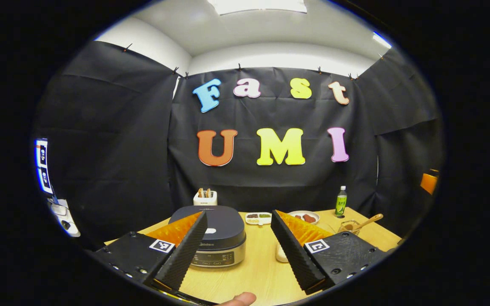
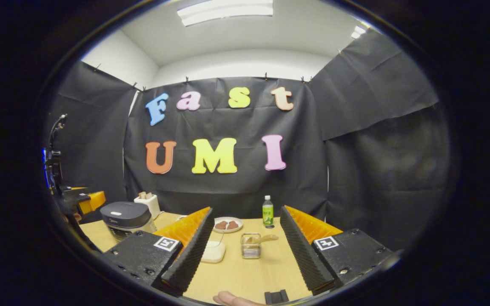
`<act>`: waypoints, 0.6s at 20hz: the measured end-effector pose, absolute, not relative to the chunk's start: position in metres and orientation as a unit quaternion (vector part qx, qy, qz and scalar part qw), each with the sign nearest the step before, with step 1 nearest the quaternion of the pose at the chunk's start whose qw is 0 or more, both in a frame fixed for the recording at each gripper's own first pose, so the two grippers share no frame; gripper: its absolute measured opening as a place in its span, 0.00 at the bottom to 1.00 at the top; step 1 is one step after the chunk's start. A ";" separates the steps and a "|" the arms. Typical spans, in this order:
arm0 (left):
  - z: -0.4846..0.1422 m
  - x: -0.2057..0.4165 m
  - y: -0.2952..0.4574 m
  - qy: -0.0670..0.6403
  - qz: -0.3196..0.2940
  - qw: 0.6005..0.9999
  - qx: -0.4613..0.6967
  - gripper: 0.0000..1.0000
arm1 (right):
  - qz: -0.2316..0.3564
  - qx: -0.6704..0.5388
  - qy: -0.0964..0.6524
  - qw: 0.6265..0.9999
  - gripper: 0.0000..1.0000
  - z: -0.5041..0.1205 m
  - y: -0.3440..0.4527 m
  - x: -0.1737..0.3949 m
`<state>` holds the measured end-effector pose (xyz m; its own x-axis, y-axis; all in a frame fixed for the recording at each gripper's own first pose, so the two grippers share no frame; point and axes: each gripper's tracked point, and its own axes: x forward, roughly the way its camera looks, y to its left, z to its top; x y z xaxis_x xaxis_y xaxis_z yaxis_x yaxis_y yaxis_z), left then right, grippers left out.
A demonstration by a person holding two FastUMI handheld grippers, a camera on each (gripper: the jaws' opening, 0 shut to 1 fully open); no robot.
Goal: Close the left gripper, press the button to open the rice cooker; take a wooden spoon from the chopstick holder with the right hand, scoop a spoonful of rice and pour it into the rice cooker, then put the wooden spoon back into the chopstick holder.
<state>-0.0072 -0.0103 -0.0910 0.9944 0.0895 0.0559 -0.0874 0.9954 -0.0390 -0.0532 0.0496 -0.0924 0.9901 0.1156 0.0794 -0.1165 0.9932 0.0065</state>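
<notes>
The rice cooker [image 1: 217,240] has a dark lid, closed, and a steel base; it stands on the wooden table just beyond my left gripper [image 1: 238,213], which is open and empty. A pale button [image 1: 210,230] sits on the lid. A white bowl [image 1: 280,253] is partly hidden behind one finger. The wire chopstick holder [image 1: 349,226] holds the wooden spoon [image 1: 369,221] at the right. My right gripper [image 2: 246,209] is open and empty, with the chopstick holder [image 2: 250,247] and spoon [image 2: 263,239] ahead of it, the bowl [image 2: 213,251] to their left and the cooker [image 2: 125,219] far left.
A toaster [image 1: 205,197] stands behind the cooker. Along the back of the table [image 1: 253,272] are a divided snack tray [image 1: 258,218], a plate of brown food [image 1: 304,217] and a green bottle [image 1: 341,200]. Black cloth walls the booth on all sides.
</notes>
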 end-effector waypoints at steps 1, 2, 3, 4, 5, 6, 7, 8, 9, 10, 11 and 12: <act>-0.091 -0.013 -0.025 -0.025 0.024 0.999 -0.025 0.95 | 0.055 0.005 -0.041 0.998 1.00 -0.087 0.048 -0.055; -0.088 -0.024 -0.034 -0.027 0.012 0.999 -0.031 0.95 | 0.050 0.005 -0.040 0.998 1.00 -0.084 0.045 -0.055; -0.079 -0.030 -0.041 -0.037 0.005 0.999 -0.033 0.95 | 0.046 0.003 -0.037 0.998 1.00 -0.082 0.042 -0.056; -0.072 -0.034 -0.048 -0.044 -0.007 0.999 -0.030 0.95 | 0.041 0.001 -0.034 0.999 1.00 -0.081 0.040 -0.055; -0.068 -0.037 -0.055 -0.046 -0.016 0.998 -0.026 0.95 | 0.036 -0.001 -0.031 0.999 1.00 -0.078 0.037 -0.055; -0.065 -0.041 -0.057 -0.048 -0.018 0.998 -0.021 0.95 | 0.031 0.000 -0.029 0.999 1.00 -0.074 0.033 -0.054; -0.061 -0.043 -0.058 -0.052 -0.017 0.998 -0.015 0.95 | 0.030 0.001 -0.027 0.999 1.00 -0.070 0.031 -0.055; -0.058 -0.045 -0.058 -0.054 -0.014 0.998 -0.012 0.95 | 0.027 0.002 -0.027 0.999 1.00 -0.066 0.029 -0.055; -0.056 -0.047 -0.056 -0.052 -0.009 0.999 -0.011 0.95 | 0.025 0.003 -0.028 0.999 1.00 -0.063 0.027 -0.057; -0.055 -0.051 -0.054 -0.050 -0.006 0.999 -0.012 0.94 | 0.023 0.005 -0.031 0.999 1.00 -0.061 0.026 -0.057; -0.054 -0.053 -0.052 -0.050 -0.002 0.999 -0.015 0.94 | 0.024 0.003 -0.032 0.999 1.00 -0.061 0.027 -0.058; -0.054 -0.056 -0.050 -0.049 0.001 0.999 -0.021 0.94 | 0.026 0.002 -0.031 0.999 1.00 -0.063 0.029 -0.061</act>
